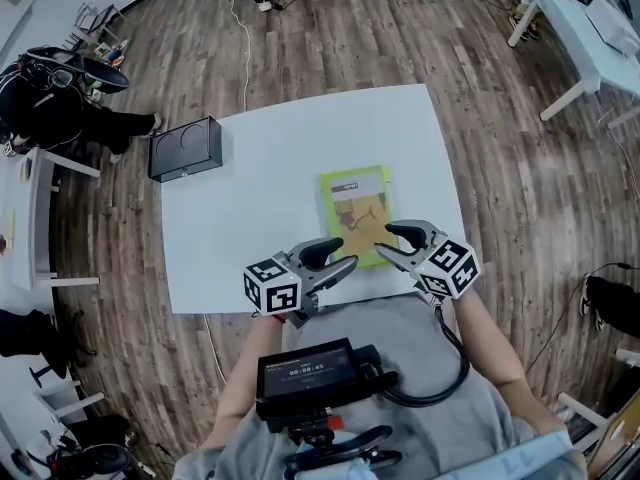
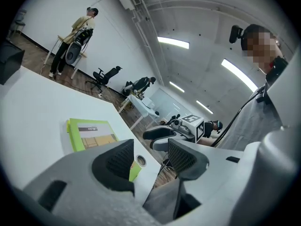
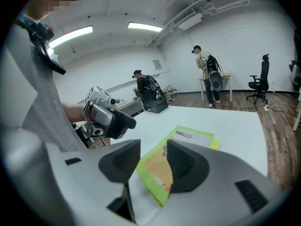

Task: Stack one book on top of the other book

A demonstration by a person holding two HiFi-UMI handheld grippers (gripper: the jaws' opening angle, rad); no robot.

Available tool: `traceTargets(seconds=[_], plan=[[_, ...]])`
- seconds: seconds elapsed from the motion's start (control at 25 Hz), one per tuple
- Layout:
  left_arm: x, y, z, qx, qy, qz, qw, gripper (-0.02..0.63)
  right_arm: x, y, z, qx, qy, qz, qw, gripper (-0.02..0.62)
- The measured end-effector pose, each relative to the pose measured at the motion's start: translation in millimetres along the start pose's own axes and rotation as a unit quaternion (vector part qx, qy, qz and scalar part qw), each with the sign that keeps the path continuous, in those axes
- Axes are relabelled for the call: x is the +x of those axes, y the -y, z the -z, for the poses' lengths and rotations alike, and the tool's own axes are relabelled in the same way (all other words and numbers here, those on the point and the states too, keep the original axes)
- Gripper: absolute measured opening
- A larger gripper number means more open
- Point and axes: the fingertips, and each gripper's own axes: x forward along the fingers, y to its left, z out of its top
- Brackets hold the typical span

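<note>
Left claw (image 1: 348, 254) and right claw (image 1: 382, 240) are both hovering wide and empty over the worktop's (image 1: 250, 188) near edge, probably because the green book (image 1: 355, 203) just beyond their tips is already lying on the yellow book (image 3: 215, 145).

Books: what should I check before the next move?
1. Green book lies on top of the other one: ok, a yellow corner peeks out beneath it.
2. Stack lies flat on the table: ok.
3. Left gripper is empty, jaws apart: ok.
4. Right gripper is empty, jaws apart: ok.
5. Book edges line up exactly: cannot tell.
6. Black box sits well away from the books: ok.
</note>
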Motion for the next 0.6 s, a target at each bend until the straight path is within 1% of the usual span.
traceTargets(seconds=[0.12, 0.2, 0.32, 0.4, 0.48, 0.6], plan=[[6, 3, 1, 0.006, 0.008, -0.009, 0.9999, 0.232, -2, -4, -5, -0.018, 0.012, -0.022, 1.0, 0.169], [8, 6, 0, 0.009, 0.019, -0.016, 0.9997, 0.21, -5, -7, -8, -0.036, 0.017, -0.029, 0.999, 0.121], [13, 8, -2, 0.016, 0.034, -0.031, 0.9988, 0.136, -10, -9, -10, -0.055, 0.022, -0.04, 0.997, 0.068], [18, 10, -2, 0.021, 0.043, -0.039, 0.9981, 0.06, -13, -12, -9, -0.062, 0.023, -0.056, 0.996, 0.053], [22, 14, -3, 0.025, 0.053, -0.043, 0.9974, 0.028, -16, -15, -10, -0.069, 0.029, -0.064, 0.995, 0.044], [31, 22, -2, 0.027, 0.06, -0.046, 0.9968, 0.018, -21, -18, -14, -0.075, 0.04, -0.064, 0.994, 0.037]])
